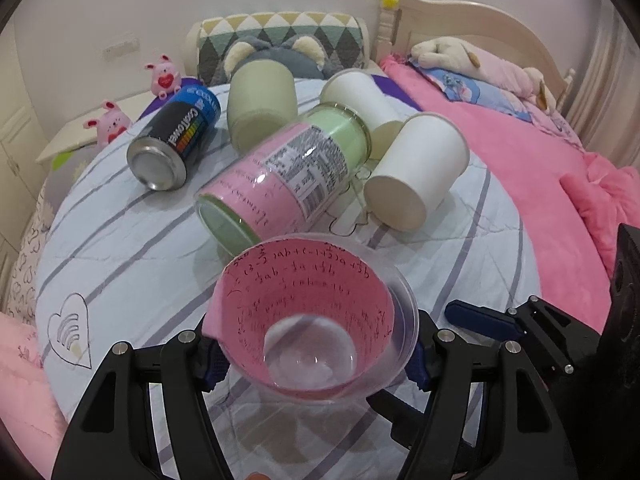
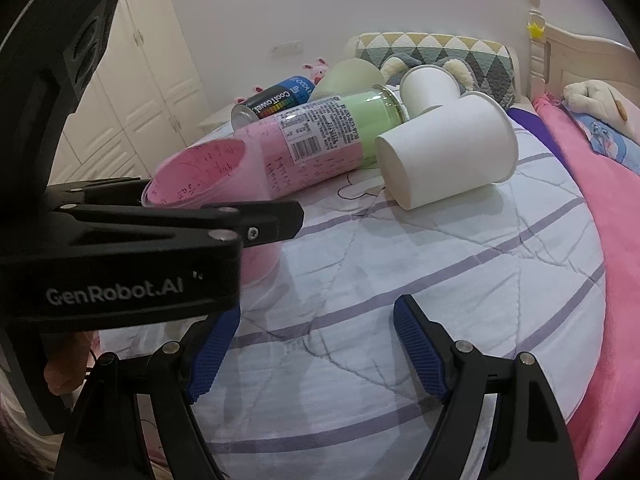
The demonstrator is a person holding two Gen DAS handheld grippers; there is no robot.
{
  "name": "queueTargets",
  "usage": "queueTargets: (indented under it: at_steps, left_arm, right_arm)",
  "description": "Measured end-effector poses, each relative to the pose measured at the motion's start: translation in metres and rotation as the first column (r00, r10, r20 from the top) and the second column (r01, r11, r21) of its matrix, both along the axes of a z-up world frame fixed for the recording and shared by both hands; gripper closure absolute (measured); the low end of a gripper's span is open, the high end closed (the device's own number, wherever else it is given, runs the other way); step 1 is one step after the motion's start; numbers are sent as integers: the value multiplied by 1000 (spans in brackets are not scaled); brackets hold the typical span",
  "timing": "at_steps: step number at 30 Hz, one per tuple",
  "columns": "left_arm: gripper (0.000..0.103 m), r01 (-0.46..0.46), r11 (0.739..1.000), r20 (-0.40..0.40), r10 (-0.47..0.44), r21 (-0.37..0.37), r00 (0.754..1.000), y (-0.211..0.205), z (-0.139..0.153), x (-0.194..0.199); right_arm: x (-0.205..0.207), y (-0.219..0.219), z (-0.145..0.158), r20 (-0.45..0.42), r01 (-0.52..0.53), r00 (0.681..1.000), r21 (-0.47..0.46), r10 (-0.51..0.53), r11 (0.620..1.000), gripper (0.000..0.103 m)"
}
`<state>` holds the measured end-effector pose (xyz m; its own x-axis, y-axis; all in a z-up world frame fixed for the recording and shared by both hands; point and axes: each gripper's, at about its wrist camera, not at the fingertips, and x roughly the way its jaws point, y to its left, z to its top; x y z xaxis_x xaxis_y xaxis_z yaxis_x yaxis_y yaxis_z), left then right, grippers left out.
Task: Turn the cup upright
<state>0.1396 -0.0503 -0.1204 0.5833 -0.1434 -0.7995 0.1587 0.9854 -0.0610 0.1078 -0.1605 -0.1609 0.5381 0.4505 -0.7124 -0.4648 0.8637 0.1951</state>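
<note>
Cup: we see the pink-lined plastic cup between our left gripper fingers, mouth tilted up.
Left gripper: clamped on the cup.
Right gripper: wide apart, holding nothing.

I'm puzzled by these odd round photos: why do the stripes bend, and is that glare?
Left wrist view: fisheye lens bows the striped quilt; glare spot on the clear pink-lined plastic cup held by the left tool. Right wrist view: dark vignetted corners, same bending.

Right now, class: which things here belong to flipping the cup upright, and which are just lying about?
In the job: pink-lined clear cup; left gripper, jaws shut on it.

Lying about: jar; nearest white paper cup; can; right gripper, open.
</note>
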Motion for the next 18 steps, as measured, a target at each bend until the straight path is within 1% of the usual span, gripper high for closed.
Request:
queueTargets:
  at_steps: [8,13,14,16,17,18]
  left_arm:
    - [34,0,1000,6,0,3,1000,2,-2,-5]
    - [33,3,1000,-3,-3,-8,1000,5,-6,-7]
    - [31,3,1000,-6,-3,-10,1000,5,-7,-7]
    - [24,0,1000,-14,0,-8,1000,6,-7,-8]
    - [15,-3,1000,-15,3,-1,1000,6,-8,-9]
    - [8,-7,1000,-13,7,4,1000,7,-7,-9]
  right_arm:
    - [-2,3,1,-1,-5,1000,-15,5,1000,22]
    - [-4,5,1,-2,-5,1000,-31,5,1000,22]
    - [-4,6,1,-4,-6,1000,-33,6,999,22]
    - [-6,7,1,-3,-5,1000,-39,4,999,22]
    - [-7,8,1,-2,-5,1000,-41,5,999,22]
    - [-7,8,1,-1,-5,1000,-41,5,999,22]
